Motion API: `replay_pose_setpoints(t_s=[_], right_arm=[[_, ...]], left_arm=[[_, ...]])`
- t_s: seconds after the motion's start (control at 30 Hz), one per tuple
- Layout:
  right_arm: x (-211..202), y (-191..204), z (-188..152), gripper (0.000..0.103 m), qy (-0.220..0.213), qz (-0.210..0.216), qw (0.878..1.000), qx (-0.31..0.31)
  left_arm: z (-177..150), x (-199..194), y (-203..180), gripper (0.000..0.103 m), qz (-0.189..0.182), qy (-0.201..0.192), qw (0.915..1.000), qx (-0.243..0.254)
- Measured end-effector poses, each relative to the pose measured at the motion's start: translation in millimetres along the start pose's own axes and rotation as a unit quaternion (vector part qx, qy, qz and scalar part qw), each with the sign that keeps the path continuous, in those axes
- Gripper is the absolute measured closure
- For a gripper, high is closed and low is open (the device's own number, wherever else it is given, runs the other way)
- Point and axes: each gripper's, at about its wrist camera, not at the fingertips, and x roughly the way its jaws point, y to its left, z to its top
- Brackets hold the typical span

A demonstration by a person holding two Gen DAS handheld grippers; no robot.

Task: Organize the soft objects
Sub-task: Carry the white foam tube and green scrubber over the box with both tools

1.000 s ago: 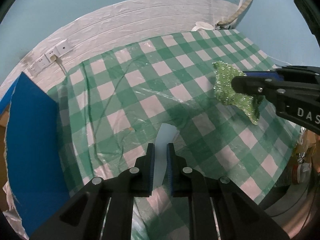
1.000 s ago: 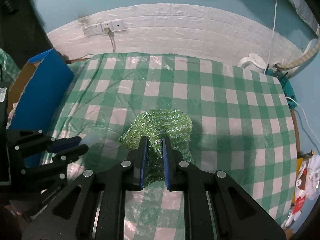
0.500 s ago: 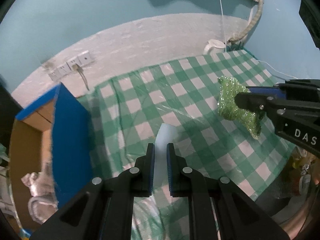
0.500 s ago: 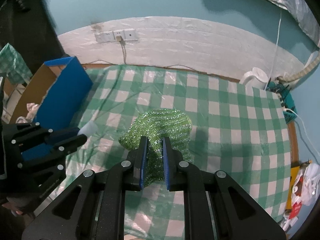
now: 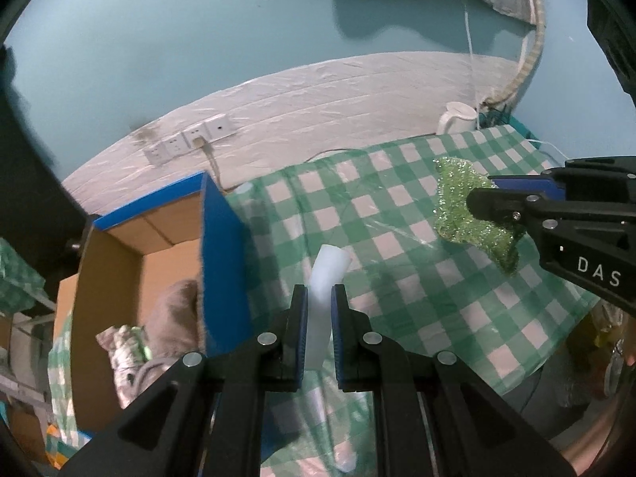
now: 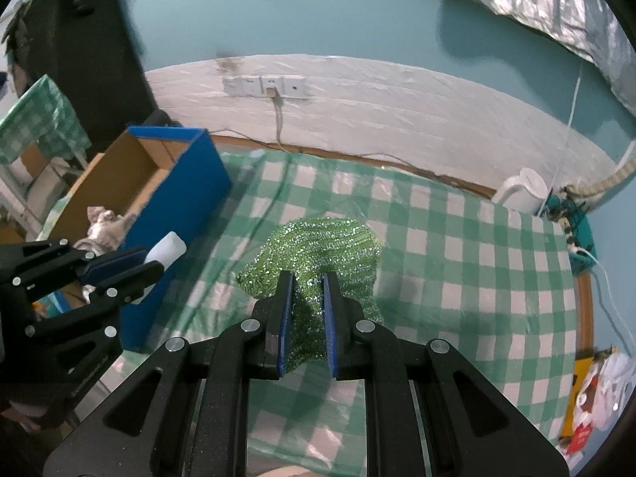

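My left gripper (image 5: 318,298) is shut on a white foam piece (image 5: 326,282) that sticks out past its fingertips, lifted above the table next to the blue cardboard box (image 5: 222,246). In the right wrist view the same left gripper (image 6: 139,264) holds the white foam piece (image 6: 167,248) beside the blue cardboard box (image 6: 179,194). My right gripper (image 6: 308,294) is shut on a sparkly green cloth (image 6: 318,246), held above the checked tablecloth (image 6: 457,270). From the left wrist view the green cloth (image 5: 461,206) hangs from the right gripper (image 5: 483,194).
The open box holds a grey soft toy (image 5: 175,318) and a pale cloth bundle (image 6: 105,220). A white kettle (image 6: 520,190) stands at the table's far right corner. Wall sockets (image 6: 264,87) with a cable sit behind the table. Bags (image 6: 596,405) lie beyond the right edge.
My left gripper rose with the white foam piece and swung left toward the box, whose open inside now shows. The right gripper also lifted, still holding the green cloth.
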Motion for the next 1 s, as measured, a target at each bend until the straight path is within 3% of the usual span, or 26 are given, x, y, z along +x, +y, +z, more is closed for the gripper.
replay_pose_setpoints(t_s=[0.63, 1.0], right_arm=[[3.9, 97.1, 38.1, 0.09, -0.014, 0.031, 0.996, -0.079], [23.7, 170.4, 60.9, 0.09, -0.014, 0.06, 0.988, -0.138]], left_arm=[[-19.3, -31.7, 91.5, 0.092, 0.05, -0.023, 0.9955, -0.077], [-39.2, -30.6, 136.6, 0.092, 0.081, -0.014, 0.99, -0.114]])
